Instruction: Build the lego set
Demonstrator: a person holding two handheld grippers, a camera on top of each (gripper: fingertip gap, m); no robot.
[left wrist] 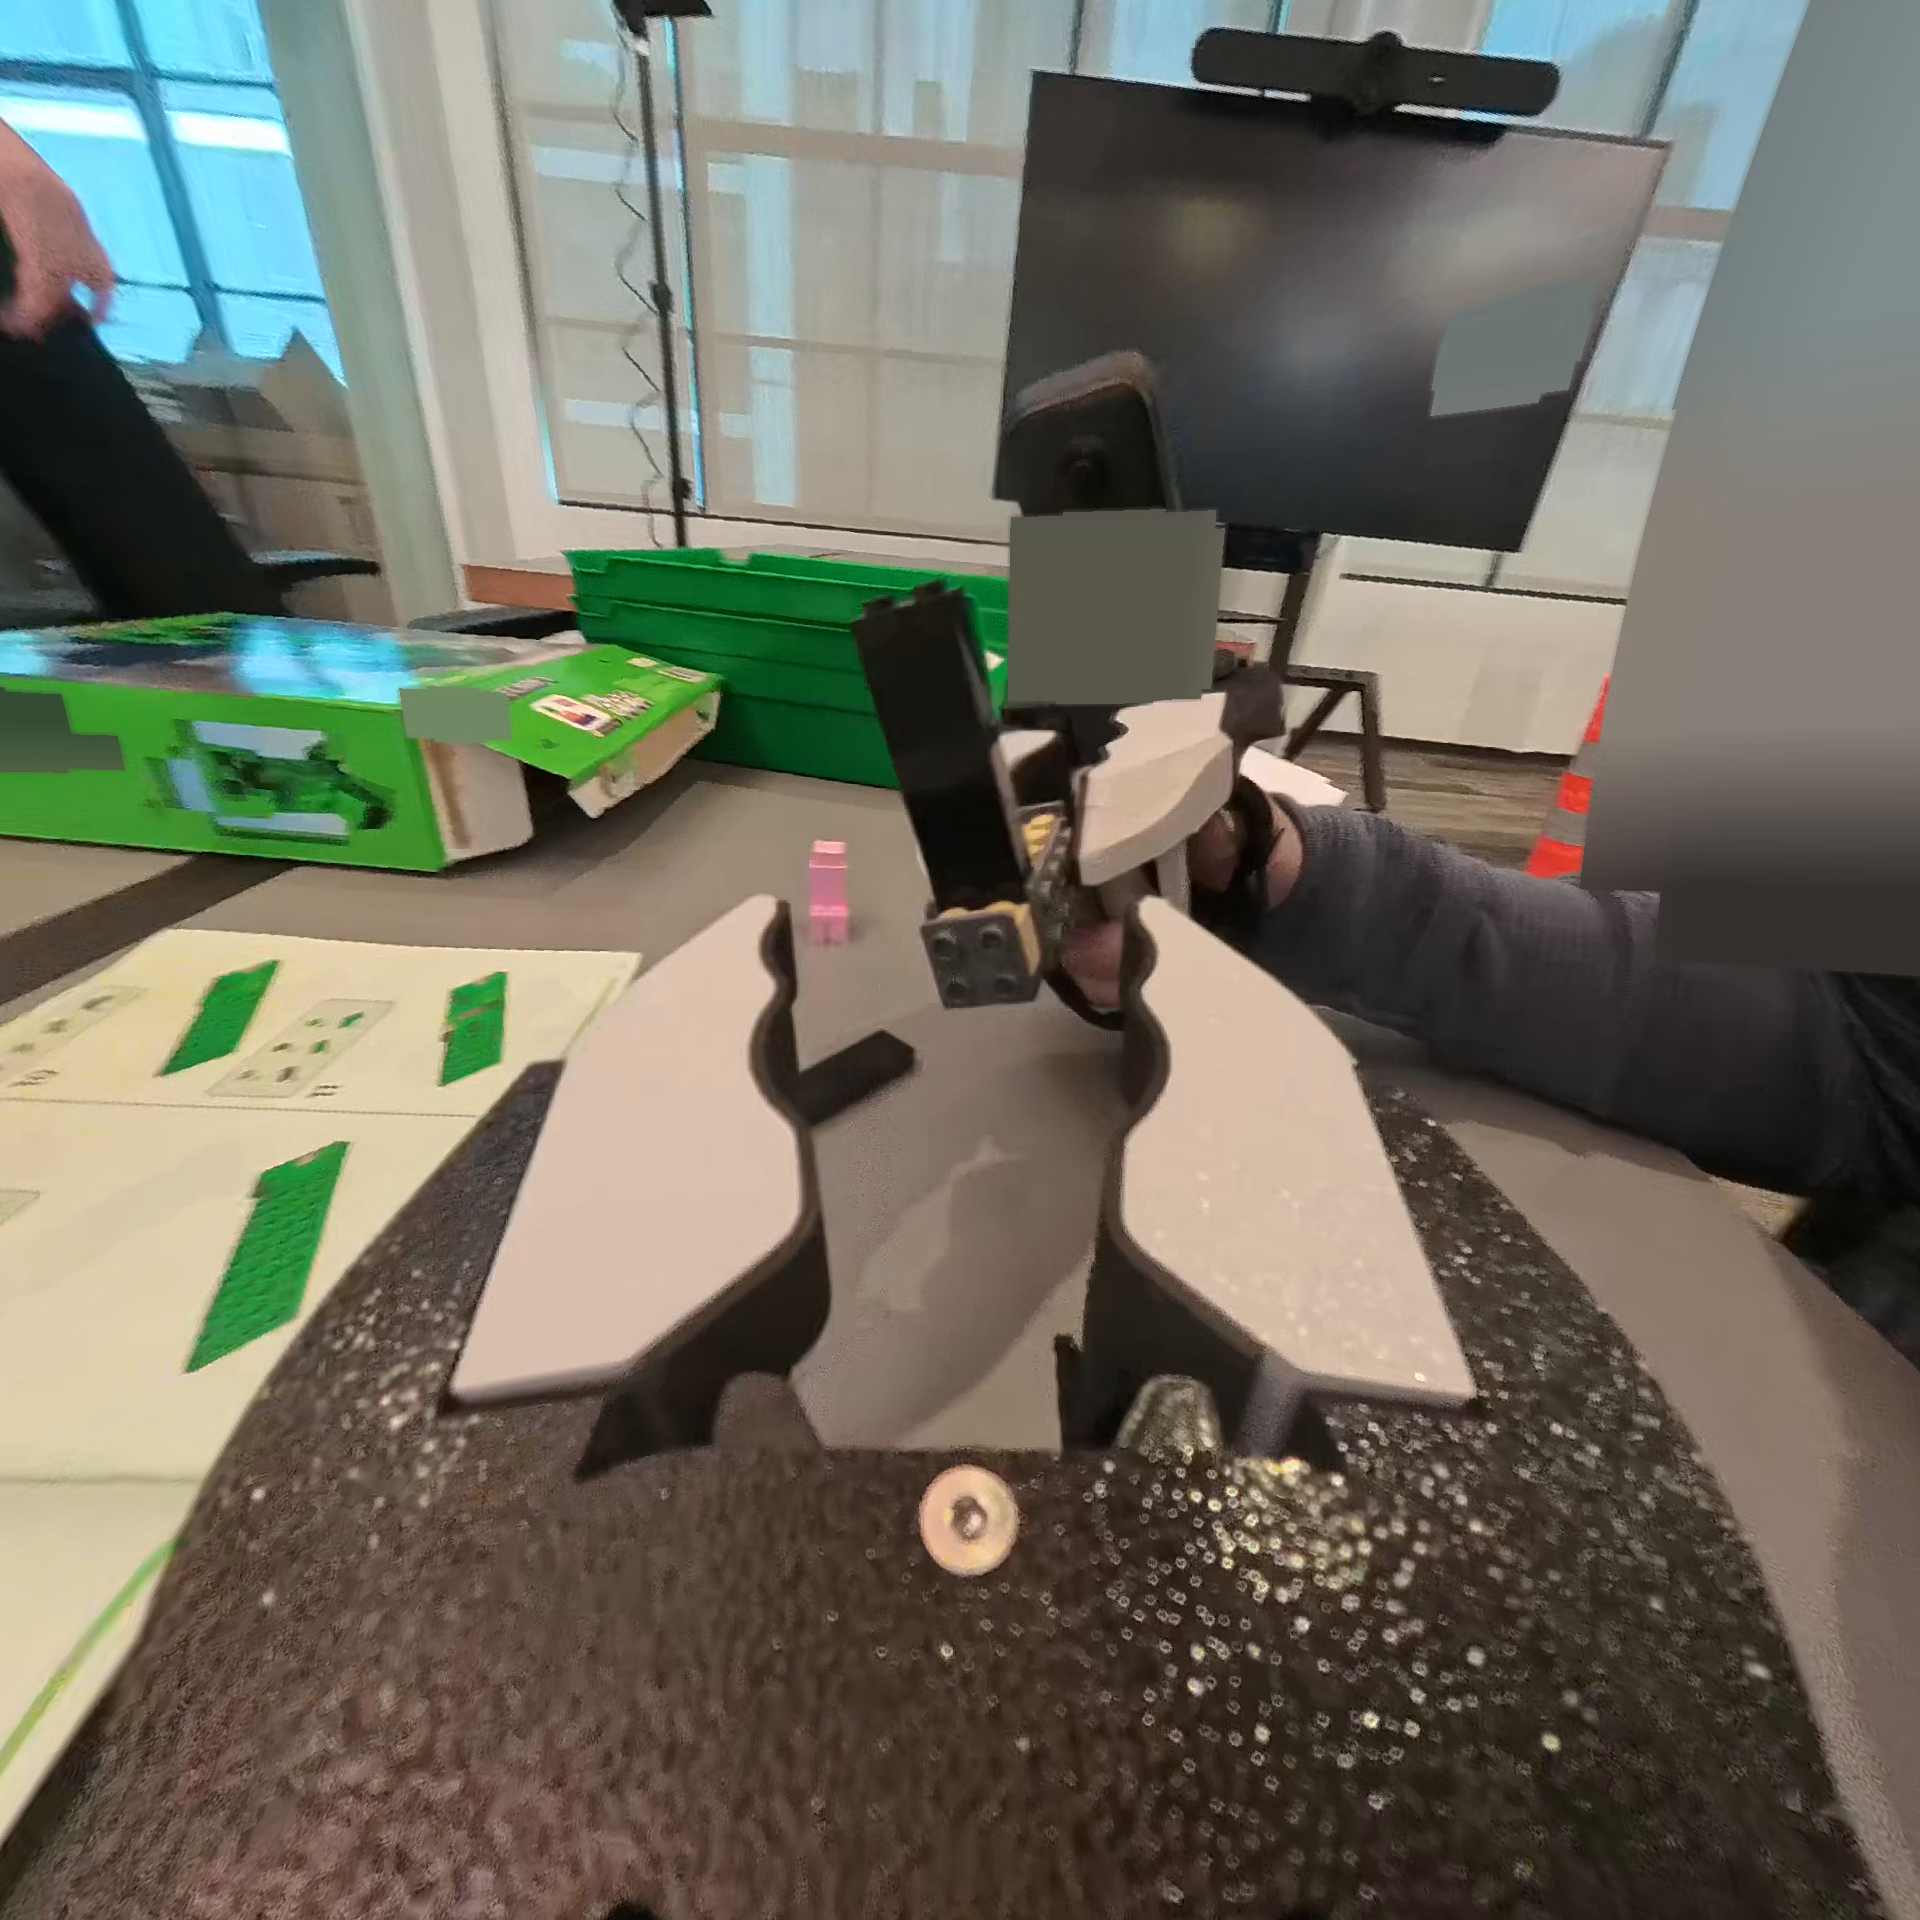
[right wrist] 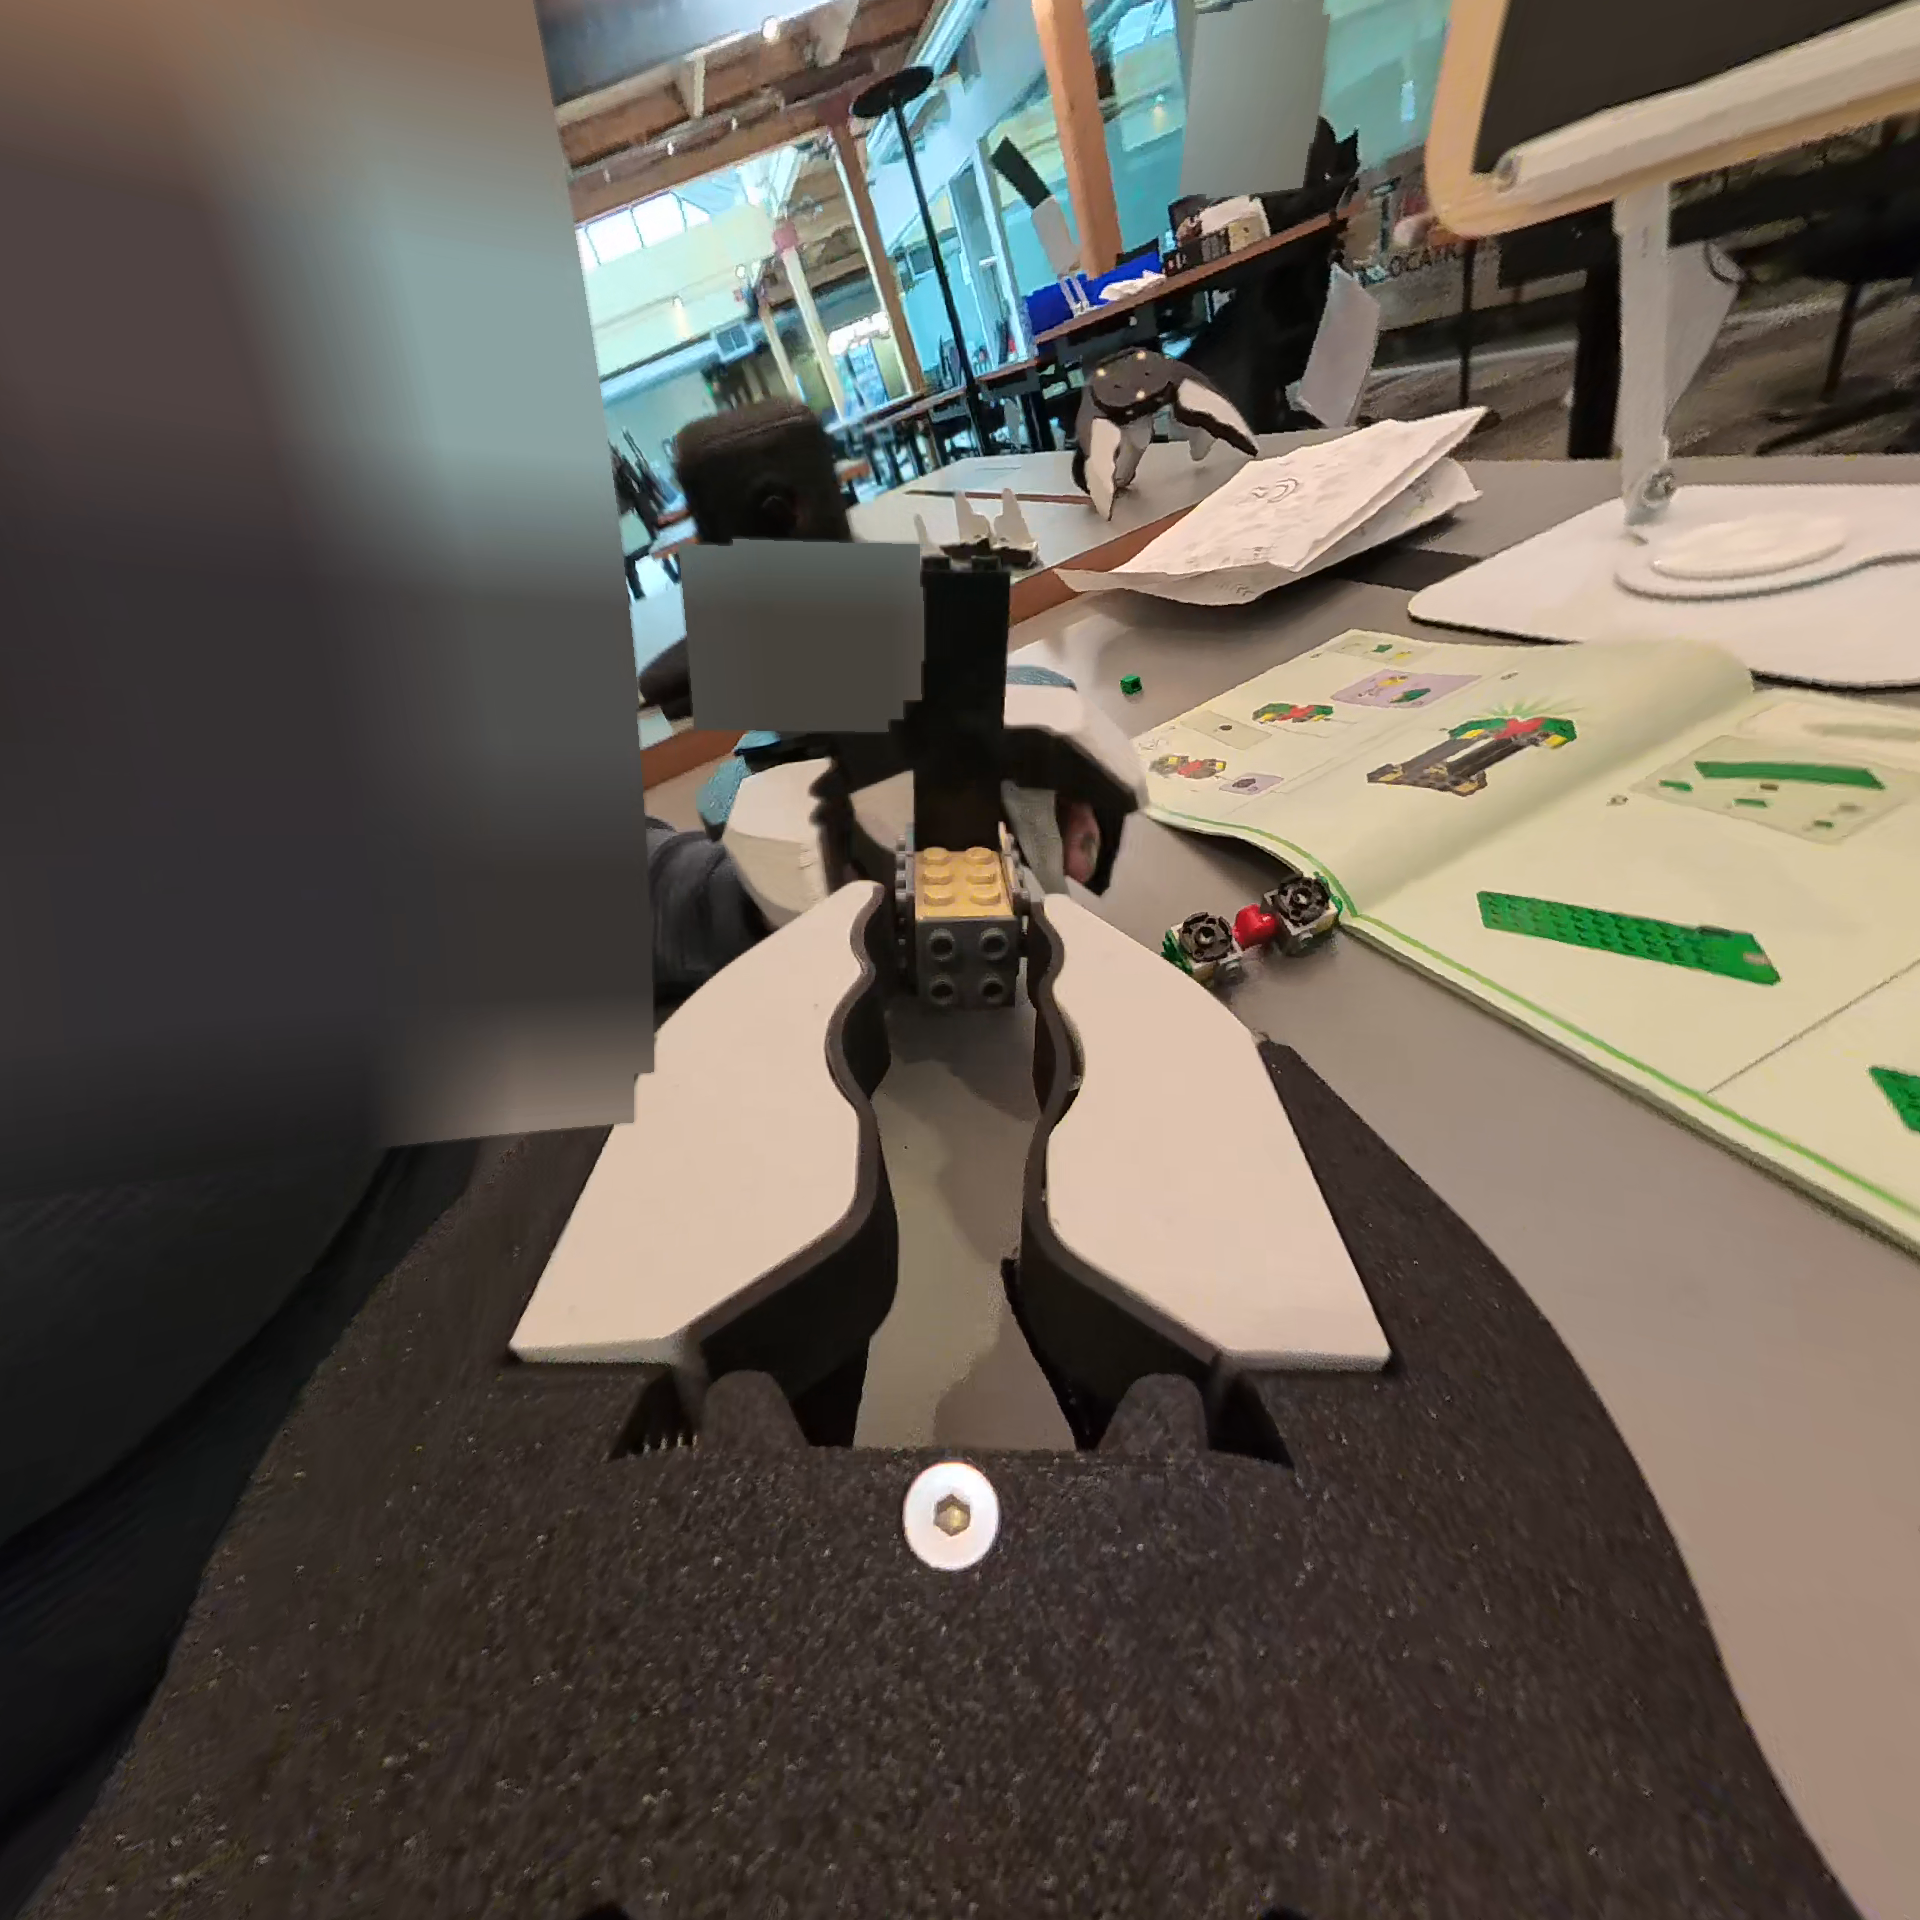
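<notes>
On the grey bench (right wrist: pixel 1455 1195) the open instruction booklet with green diagrams (right wrist: pixel 1621 862) lies to the right. The right tool (right wrist: pixel 951 935) pinches the tall black brick column with a tan-and-grey studded base (right wrist: pixel 961 925) at that base, clear of the bench; its long axis runs upward, leaning a little, the grey studs pointing back at the right tool. The left tool (left wrist: pixel 961 971), spread and empty, sits just in front, so it looks nearer for adding the loose flat black piece (left wrist: pixel 857 1070) below.

Both wrist cameras face each other low over the table (left wrist: pixel 644 883), sharing the close lego assembly (right wrist: pixel 961 914).
</notes>
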